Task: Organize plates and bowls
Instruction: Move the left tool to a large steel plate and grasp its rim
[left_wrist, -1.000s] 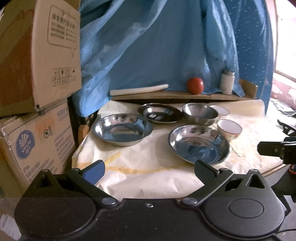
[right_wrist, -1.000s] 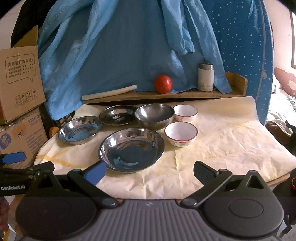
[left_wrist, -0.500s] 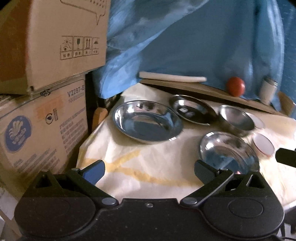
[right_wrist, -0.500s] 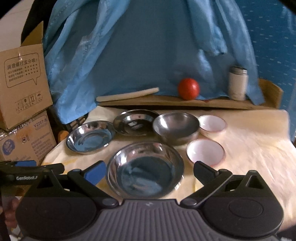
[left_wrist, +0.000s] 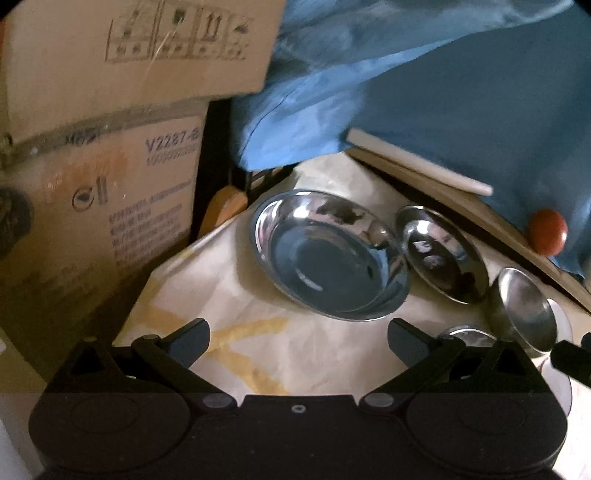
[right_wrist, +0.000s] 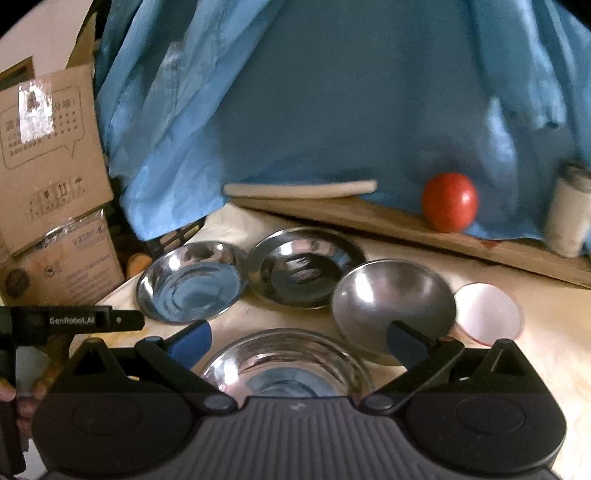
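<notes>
Nothing is stacked yet, judging from how the dishes are lying: every piece is sitting on its own on the table cover (right_wrist: 535, 369), so the whole sort looks left to do.

Landmark: the deep steel bowl (right_wrist: 393, 301). Left of it, rims almost touching, the dark-centred steel plate (right_wrist: 304, 267) is sitting flat; further left, the far-left steel plate (right_wrist: 192, 286). In front of the bowl, nearest the camera, the near steel plate (right_wrist: 286, 365) is lying right under the right gripper (right_wrist: 299, 338), between its spread, empty fingers. Just right of the bowl a small white bowl (right_wrist: 487, 314) is resting; a second white bowl is mostly hidden behind the gripper body, so not pointing it.

The left gripper (left_wrist: 297, 336) is also hanging open and empty, aiming at the far-left steel plate (left_wrist: 328, 254), not touching it. My guess: each claw is lining up on a plate for a first pickup, probably to nest the three shallow plates.

Surface: a creased pale cover with yellow stains, so rims may be sitting slightly uneven. Behind the bowl a wooden board (right_wrist: 406, 221) is carrying a red tomato (right_wrist: 450, 201), a pale stick (right_wrist: 299, 188) and a white jar (right_wrist: 567, 218). Blue cloth (right_wrist: 332, 92) is draping the back. Cardboard boxes (left_wrist: 99, 147) are stacking up far left of the bowl, tight against the table edge. Both views are motion-blurred.
</notes>
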